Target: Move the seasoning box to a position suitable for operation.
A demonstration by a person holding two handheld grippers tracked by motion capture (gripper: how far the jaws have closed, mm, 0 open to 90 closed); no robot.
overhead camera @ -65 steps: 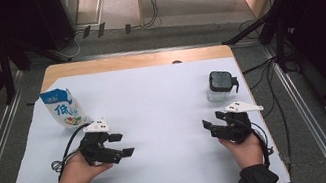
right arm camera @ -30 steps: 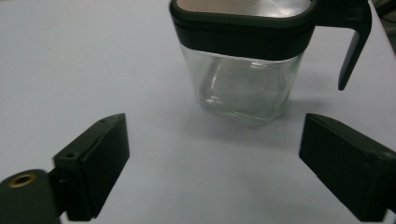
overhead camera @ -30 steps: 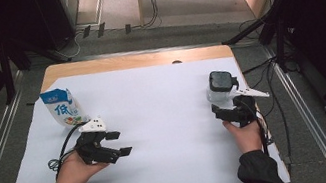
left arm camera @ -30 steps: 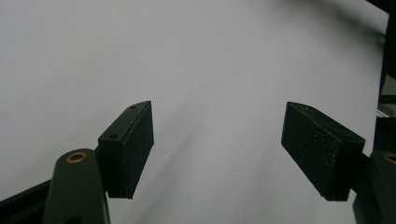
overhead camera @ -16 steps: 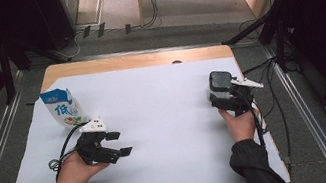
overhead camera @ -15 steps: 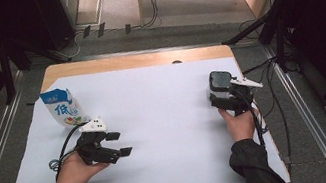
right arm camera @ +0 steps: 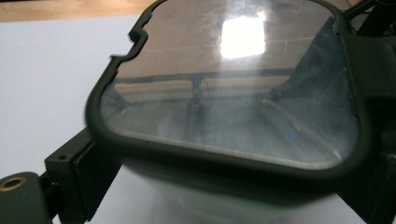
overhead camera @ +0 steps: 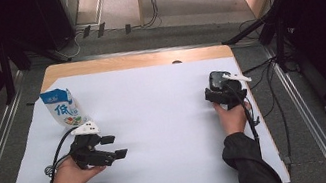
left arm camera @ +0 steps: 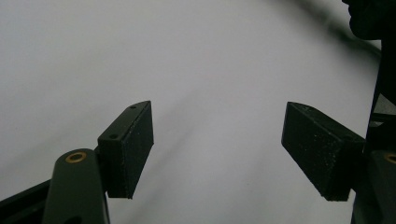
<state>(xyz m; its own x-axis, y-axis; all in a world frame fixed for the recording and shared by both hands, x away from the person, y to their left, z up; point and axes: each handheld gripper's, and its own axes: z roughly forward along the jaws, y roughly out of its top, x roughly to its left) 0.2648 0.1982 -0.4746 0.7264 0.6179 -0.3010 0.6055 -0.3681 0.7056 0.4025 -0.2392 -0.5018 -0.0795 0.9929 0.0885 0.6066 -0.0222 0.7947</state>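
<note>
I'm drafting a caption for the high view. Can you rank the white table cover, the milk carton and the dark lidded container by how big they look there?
1. White table cover, by far the largest.
2. Milk carton.
3. Dark lidded container; the right claw hides part of it, so the gap between it and the carton is unsure.

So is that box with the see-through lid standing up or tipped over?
Standing up. The lidded box sits flat on the white sheet, lid on top, between the jaws of the right claw.

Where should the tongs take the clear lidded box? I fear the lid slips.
Grip the box by its two flat side walls just under the dark lid rim, coming level from the near side. The overhanging rim probably stops slipping.
</note>
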